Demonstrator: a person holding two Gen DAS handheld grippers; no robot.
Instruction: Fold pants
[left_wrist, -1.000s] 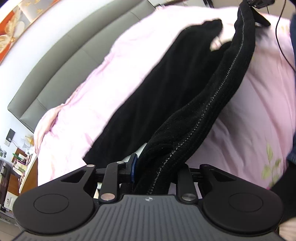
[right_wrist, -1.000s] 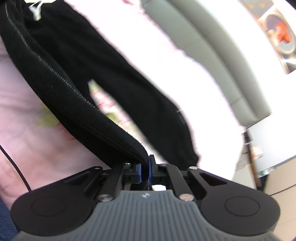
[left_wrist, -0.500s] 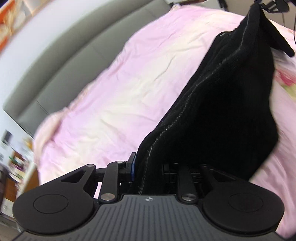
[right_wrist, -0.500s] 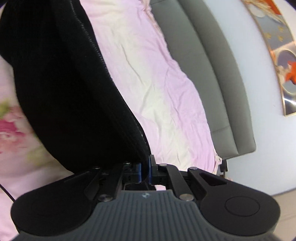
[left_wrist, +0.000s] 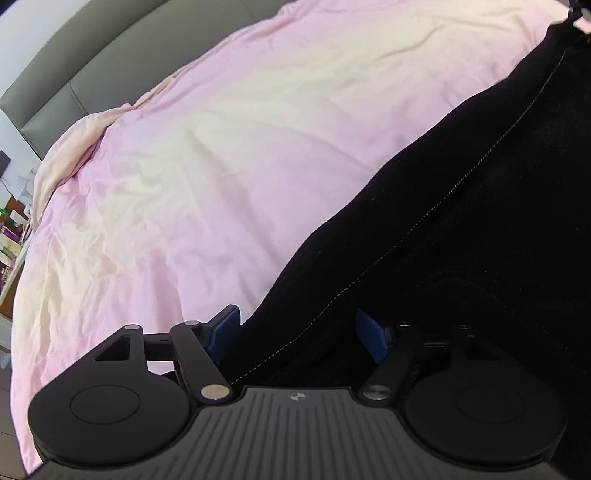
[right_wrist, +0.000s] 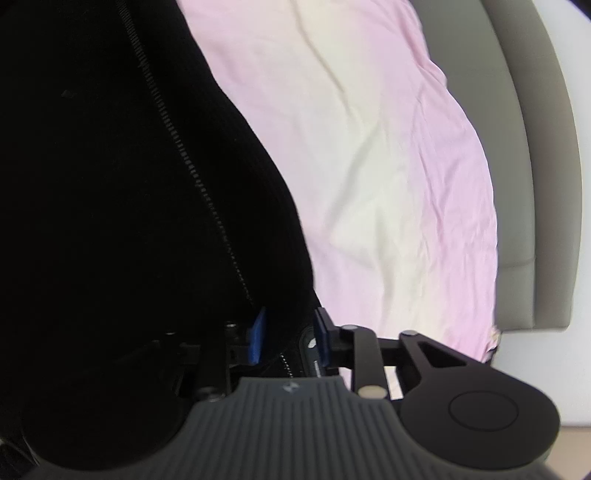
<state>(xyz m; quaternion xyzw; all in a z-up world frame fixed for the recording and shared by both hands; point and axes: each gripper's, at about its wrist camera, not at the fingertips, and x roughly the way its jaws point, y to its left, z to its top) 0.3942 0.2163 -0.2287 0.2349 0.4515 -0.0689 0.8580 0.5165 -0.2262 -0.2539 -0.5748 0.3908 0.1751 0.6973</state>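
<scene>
From the left wrist camera, the left claw (left_wrist: 297, 332) sits at 6 o'clock with its 2 blue pads spread apart. The black pants (left_wrist: 461, 206) lie between the pads, but neither pad appears to press the cloth. The pants run from the claw up toward 1 o'clock, with a pale stitched seam along them, and rest on a pink and cream bed cover (left_wrist: 221, 147) that fills the view from 9 o'clock to 12 o'clock. A grey headboard (left_wrist: 55, 85) shows at 10 o'clock.

From the right wrist camera, the right claw (right_wrist: 288, 336) is at 6 o'clock, its blue pads also parted, with a fold of the pants (right_wrist: 110, 184) lying between them. The pants fill the view from 7 o'clock to 11 o'clock, and a ribbed seam runs down to the claw. The bed cover (right_wrist: 369, 166) spreads from 12 o'clock to 4 o'clock, with the headboard (right_wrist: 528, 184) at 3 o'clock.

Judged from this, the step in hand is letting go after laying the pants on the bed. The next move likely calls for drawing both claws clear without dragging the cloth, then taking a fresh hold for a fold.

No containers are in view.
</scene>
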